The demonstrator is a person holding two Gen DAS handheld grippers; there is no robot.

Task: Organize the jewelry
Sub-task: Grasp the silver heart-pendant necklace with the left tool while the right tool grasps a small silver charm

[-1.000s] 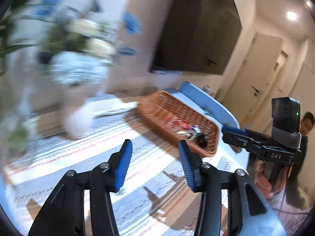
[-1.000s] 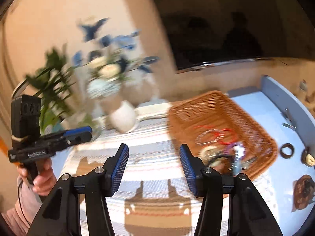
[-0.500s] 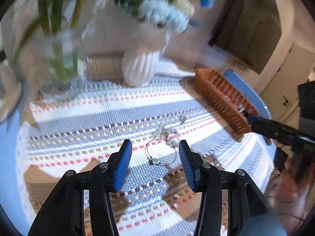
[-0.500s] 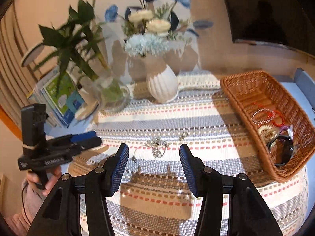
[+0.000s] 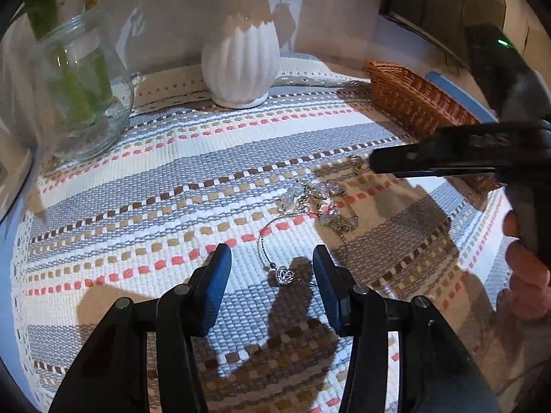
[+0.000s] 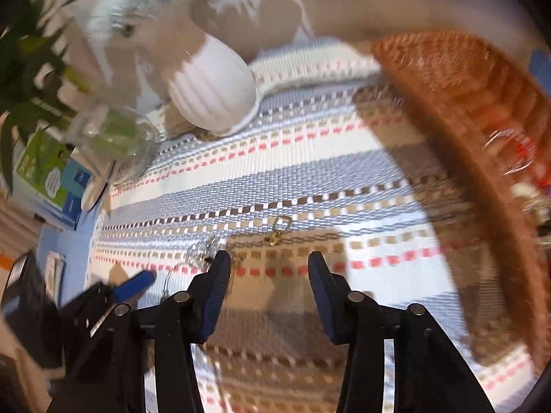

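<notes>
Over striped mat: left tongs spread astride heart pendant; right tongs closing, empty.

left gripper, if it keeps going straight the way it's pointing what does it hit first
Most likely the heart pendant of the thin silver chain lying on the striped woven mat. It sits between the open fingers of the left gripper, slightly ahead of them, untouched. Depth is unclear, so the pads may meet the mat first.
</notes>
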